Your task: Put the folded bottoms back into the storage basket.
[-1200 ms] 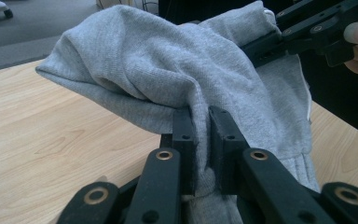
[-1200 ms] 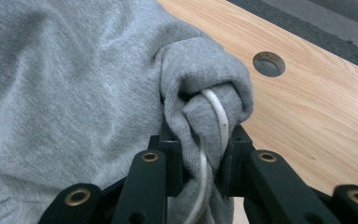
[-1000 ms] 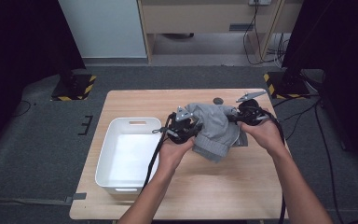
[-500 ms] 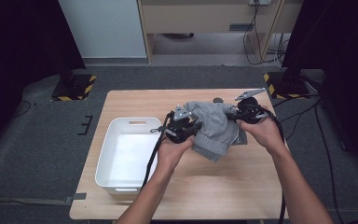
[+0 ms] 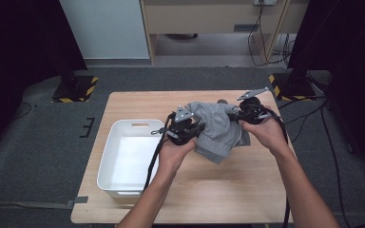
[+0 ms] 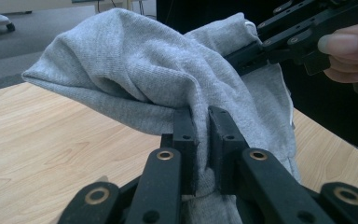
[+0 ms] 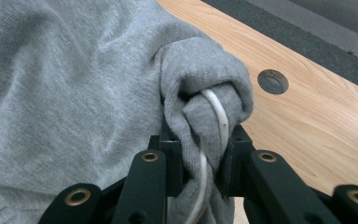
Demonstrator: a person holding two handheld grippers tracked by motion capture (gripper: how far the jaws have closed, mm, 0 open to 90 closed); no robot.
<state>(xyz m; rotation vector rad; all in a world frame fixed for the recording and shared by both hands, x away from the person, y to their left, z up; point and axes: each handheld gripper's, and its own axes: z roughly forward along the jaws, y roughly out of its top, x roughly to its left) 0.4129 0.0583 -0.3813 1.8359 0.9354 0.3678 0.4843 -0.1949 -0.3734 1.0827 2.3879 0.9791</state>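
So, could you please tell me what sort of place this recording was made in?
Probably a lab recording station: a wooden table on grey carpet, hazard-striped stand bases, dark curtains, and trailing cables.

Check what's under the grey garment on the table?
The grey garment is pinched by the left gripper and right gripper, its lower part draped on the wooden table. Bare wood shows around it; anything beneath the cloth is covered.

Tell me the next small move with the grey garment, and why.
Probably carry the grey garment sideways toward the white bin and lower it in. Both the left gripper and the right gripper are clamped on bunched folds of it, part of it hangs above the wooden table, and the bin stands open beside the left hand.
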